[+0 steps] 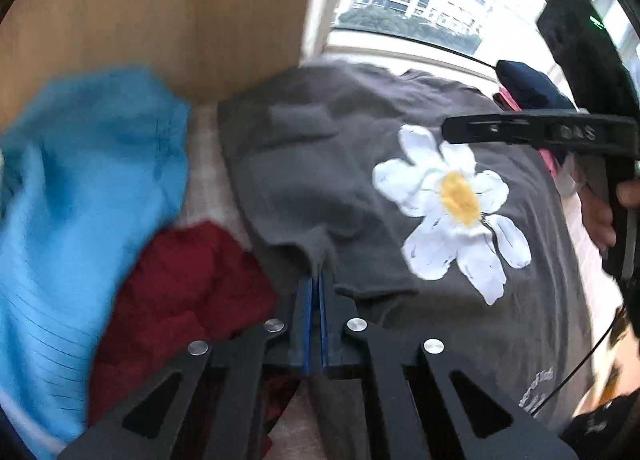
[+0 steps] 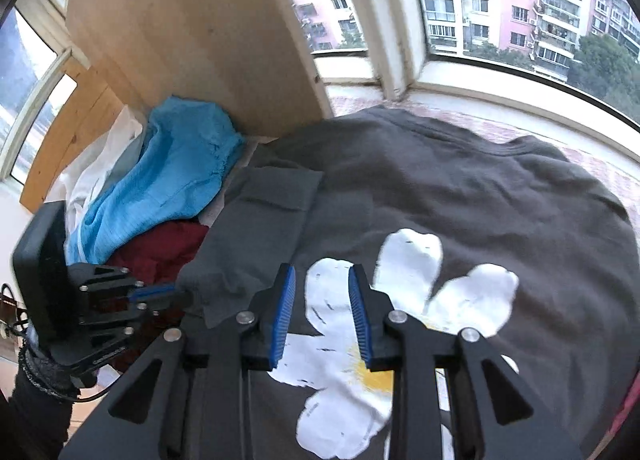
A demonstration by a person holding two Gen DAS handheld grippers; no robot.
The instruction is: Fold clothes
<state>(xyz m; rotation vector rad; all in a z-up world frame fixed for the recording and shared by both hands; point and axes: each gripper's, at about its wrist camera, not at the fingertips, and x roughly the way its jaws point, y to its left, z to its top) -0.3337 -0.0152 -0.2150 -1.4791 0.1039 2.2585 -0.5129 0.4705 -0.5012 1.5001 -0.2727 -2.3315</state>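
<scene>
Beside window, grey shirt collar points away.

Matt grey cloth shirt with a cracked painted daisy; ribbed blue knit; smooth pale wood panel.

Dark grey T-shirt under and beyond the fingers, printed with a large white daisy, yellow at its centre, thin black strokes on the petals; small pale lettering near the hem. Bright sky-blue ribbed garment left of the left gripper, faintly lined. Deep maroon cloth just left of its fingers, below the blue. White fabric behind the blue heap. Black frames on both grippers, blue ridged pads on the fingers, silver rivets. Right gripper over white petals. Pale wooden board beyond, light-grained. Pink edge right of the shirt.
</scene>
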